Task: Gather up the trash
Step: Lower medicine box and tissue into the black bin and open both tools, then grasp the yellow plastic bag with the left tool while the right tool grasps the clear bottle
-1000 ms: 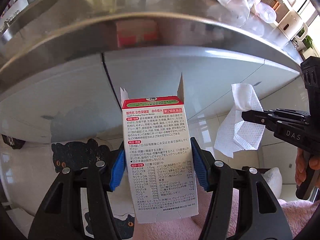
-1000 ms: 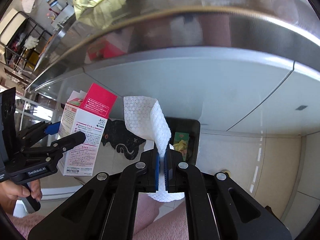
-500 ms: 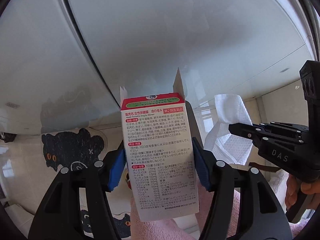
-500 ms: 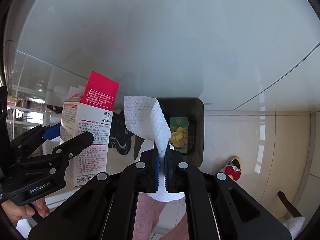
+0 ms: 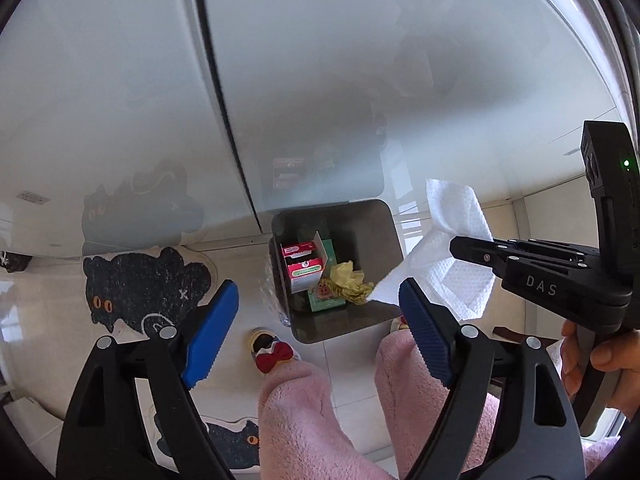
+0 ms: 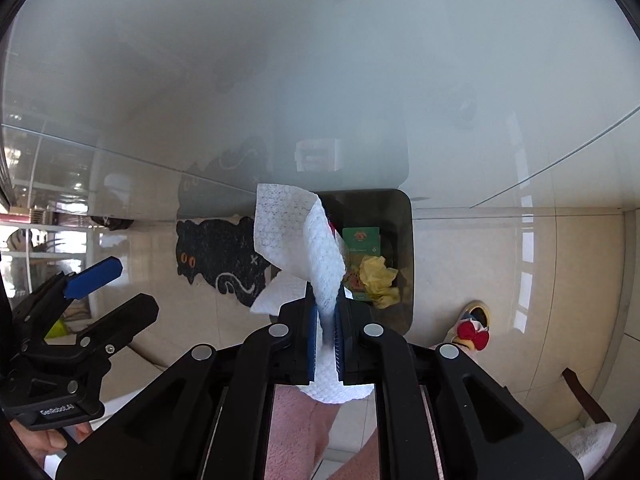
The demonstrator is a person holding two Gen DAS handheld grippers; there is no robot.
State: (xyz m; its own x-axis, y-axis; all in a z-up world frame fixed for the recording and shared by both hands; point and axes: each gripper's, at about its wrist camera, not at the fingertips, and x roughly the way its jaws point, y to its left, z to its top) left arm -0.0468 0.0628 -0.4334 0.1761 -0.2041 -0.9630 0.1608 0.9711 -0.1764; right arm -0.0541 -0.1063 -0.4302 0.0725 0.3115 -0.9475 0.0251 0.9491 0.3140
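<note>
On the tiled floor the bin [image 5: 352, 216] holds your dropped carton [image 5: 302, 266]; left gripper [image 5: 320, 328] jaws just spread empty, right gripper [image 6: 325, 320] barely loosening, pinching the paper towel [image 6: 304, 240]: release it over the bin next

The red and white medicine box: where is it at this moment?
In the left wrist view, the medicine box lies inside the dark bin, at its left, beside crumpled yellow paper.

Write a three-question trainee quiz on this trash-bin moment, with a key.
1. True or false: the box lies inside the bin.
2. Which gripper has paper between its jaws: A left, B right?
3. Fill in: the crumpled wrapper in the bin is ____.

Key: 1 true. 2 B: the paper towel is still between the right jaws, which have just been opening; the left jaws, also just opening, are empty. 3 yellow.
</note>
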